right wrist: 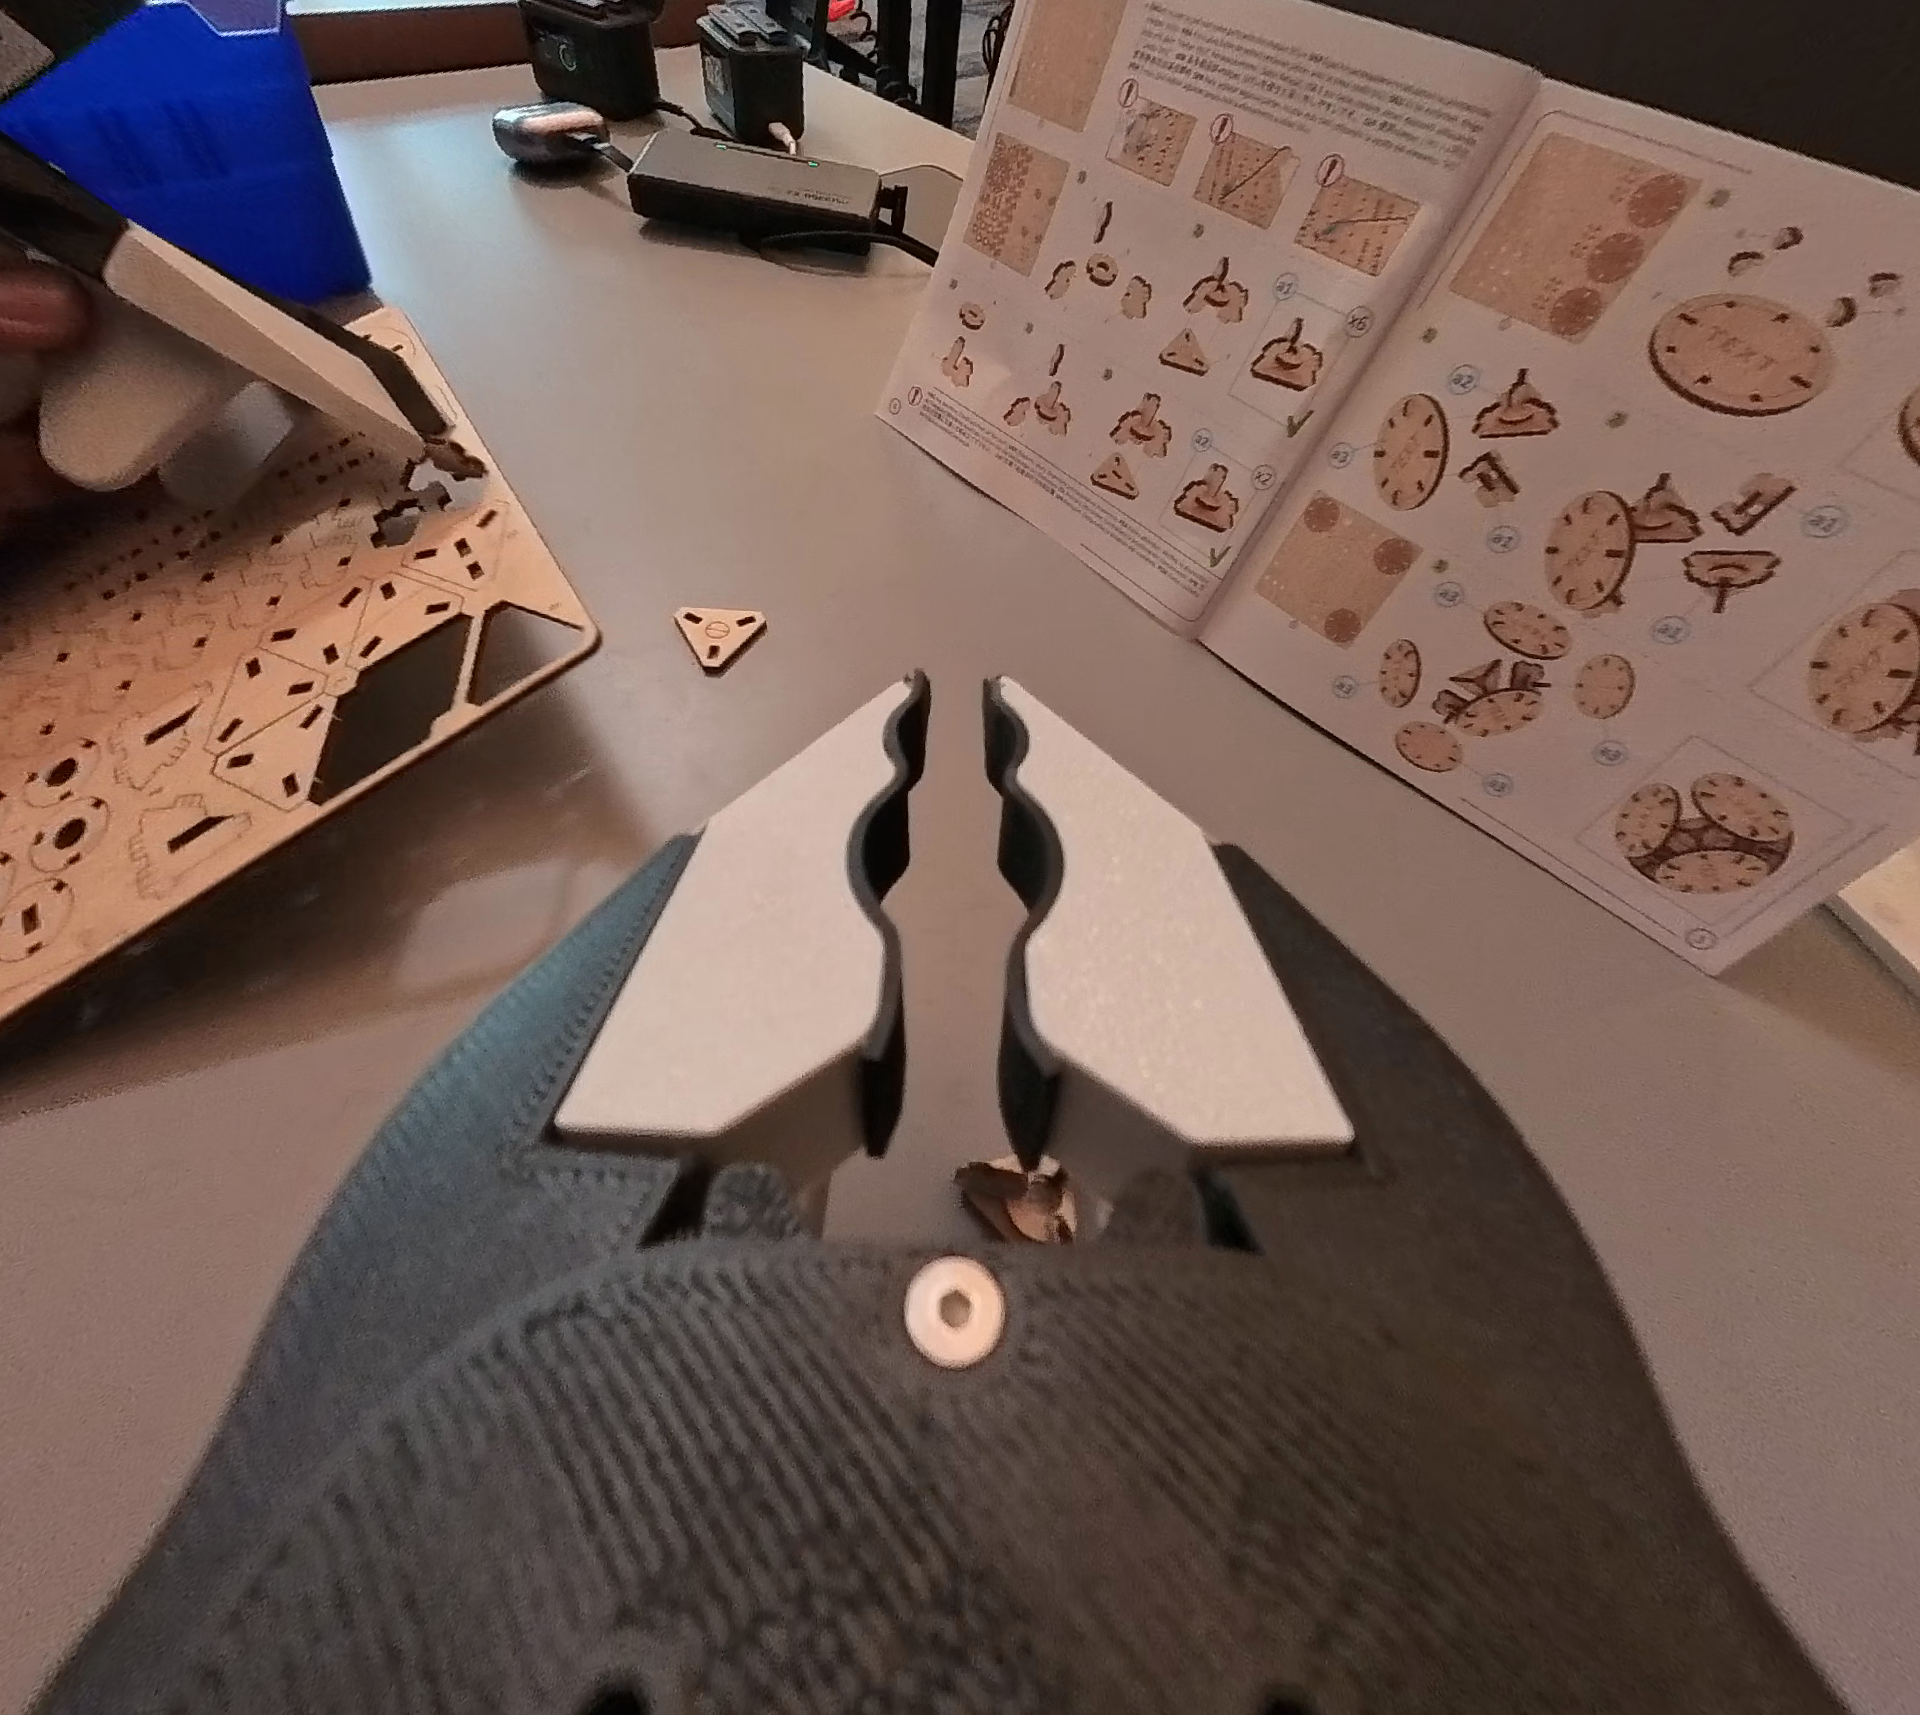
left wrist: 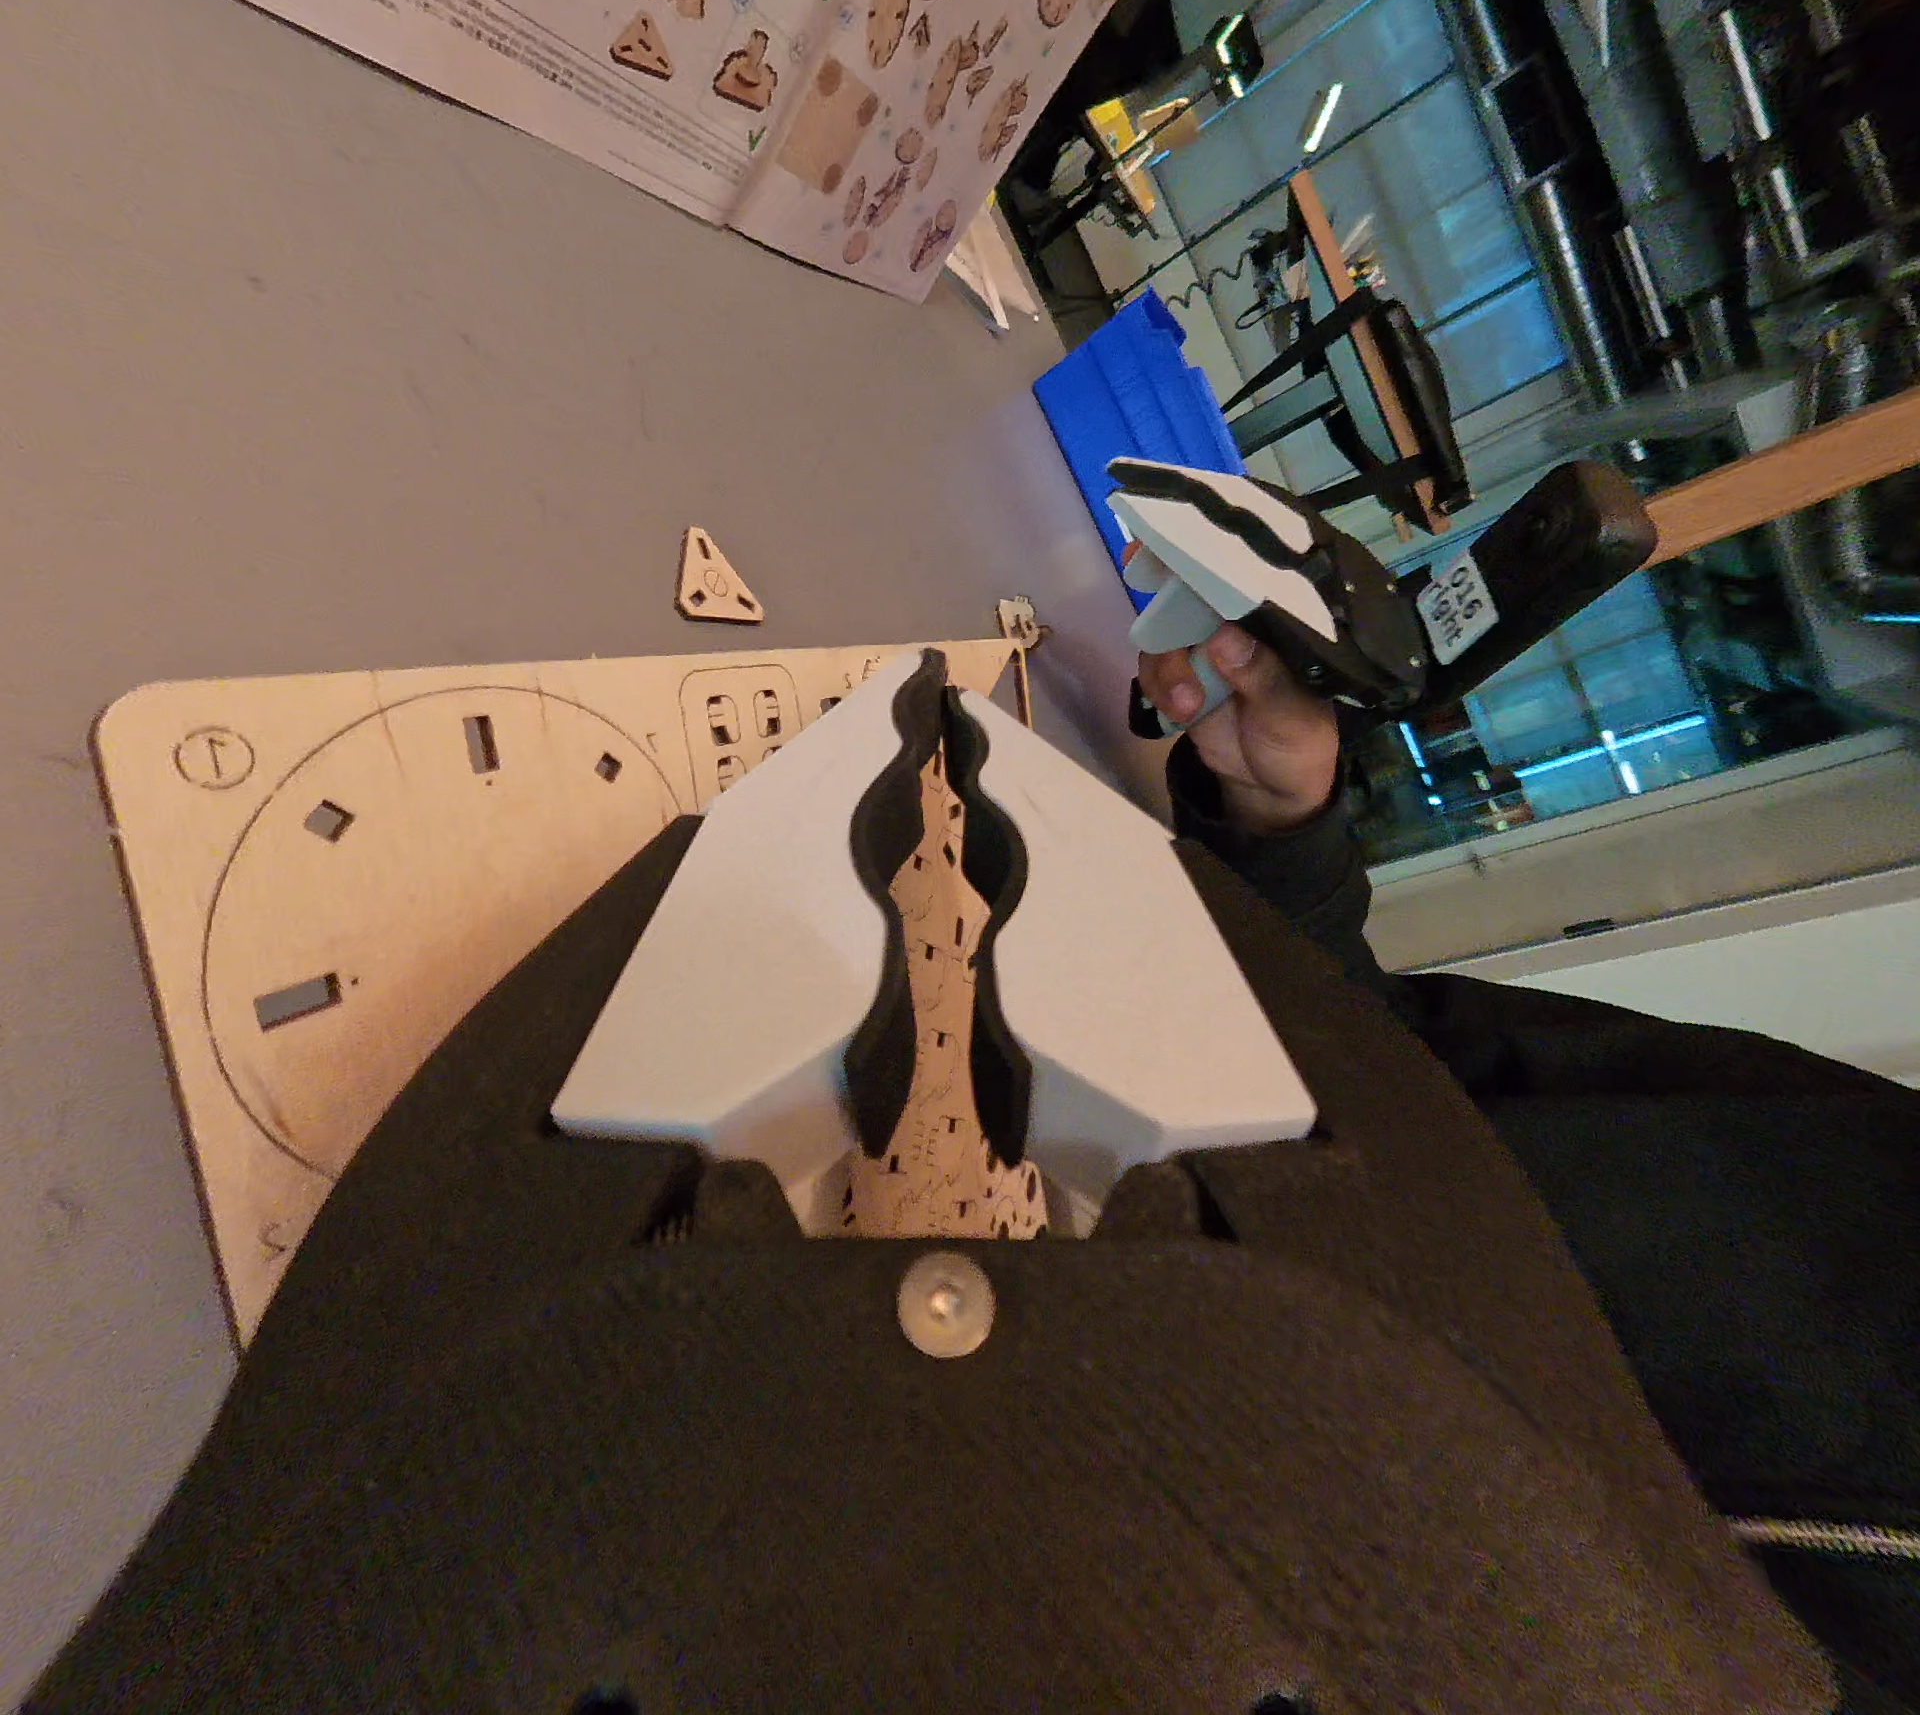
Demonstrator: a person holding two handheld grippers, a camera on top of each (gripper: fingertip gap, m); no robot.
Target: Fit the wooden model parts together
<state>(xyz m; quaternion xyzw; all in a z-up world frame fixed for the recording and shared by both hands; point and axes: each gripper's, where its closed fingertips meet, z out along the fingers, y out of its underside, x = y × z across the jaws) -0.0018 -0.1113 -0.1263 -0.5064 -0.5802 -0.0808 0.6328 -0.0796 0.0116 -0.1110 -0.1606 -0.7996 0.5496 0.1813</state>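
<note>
Left gripper [left wrist: 940,678] jaws together over plywood sheet [left wrist: 416,886]; right gripper [right wrist: 956,689] jaws slightly apart, empty, triangle piece [right wrist: 719,631] just ahead-left.

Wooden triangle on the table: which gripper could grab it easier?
Probably right: the right gripper hovers open just behind the triangle, while the left gripper is shut at the wooden sheet.

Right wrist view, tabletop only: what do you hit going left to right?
Blue bin → left gripper, tips down at the wooden parts sheet → loose wooden triangle → right gripper, jaws slightly apart → open instruction booklet.
</note>
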